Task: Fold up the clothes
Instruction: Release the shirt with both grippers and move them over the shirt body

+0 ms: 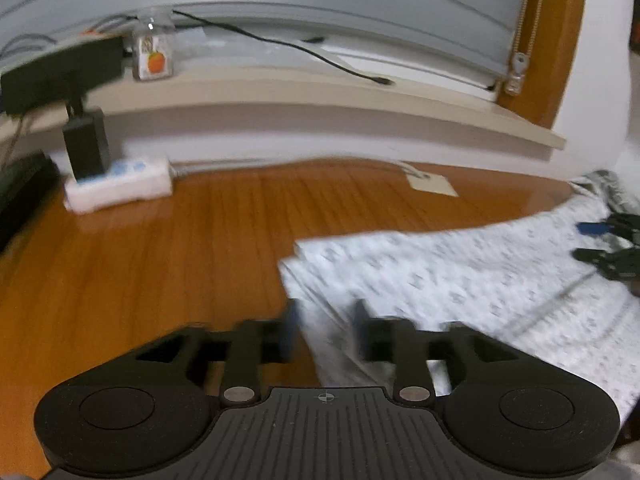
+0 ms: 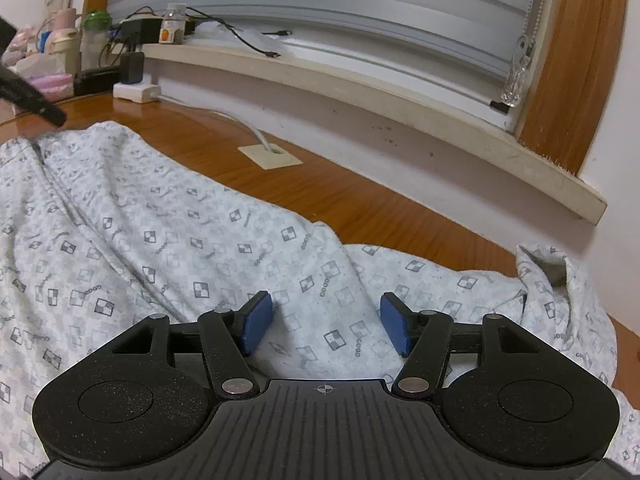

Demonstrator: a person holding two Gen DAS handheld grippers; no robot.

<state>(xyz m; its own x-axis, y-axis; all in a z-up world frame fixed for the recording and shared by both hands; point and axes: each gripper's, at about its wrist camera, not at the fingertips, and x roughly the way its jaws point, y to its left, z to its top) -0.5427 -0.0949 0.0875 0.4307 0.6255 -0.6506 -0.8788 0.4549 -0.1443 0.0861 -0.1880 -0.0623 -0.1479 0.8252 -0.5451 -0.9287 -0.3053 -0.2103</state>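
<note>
A white garment [image 1: 460,272] printed with small grey squares lies spread on the wooden table [image 1: 160,260]. In the blurred left wrist view, my left gripper [image 1: 325,328] hangs open over the garment's left edge, its fingers apart on either side of a strip of cloth and not pressing on it. My right gripper [image 2: 326,324] is open too. Its blue pads [image 2: 256,324] stand wide apart just above the rumpled garment [image 2: 160,220] and nothing is pinched between them. The right gripper [image 1: 612,248] also shows at the far right of the left wrist view.
Along the table's back edge are a white power strip [image 1: 120,188] with a black adapter [image 1: 86,148] and a beige cable plate [image 1: 434,184]. A window sill [image 1: 320,96] above carries a jar [image 1: 154,56] and a black cable [image 1: 320,52]. Several bottles [image 2: 64,44] stand far left.
</note>
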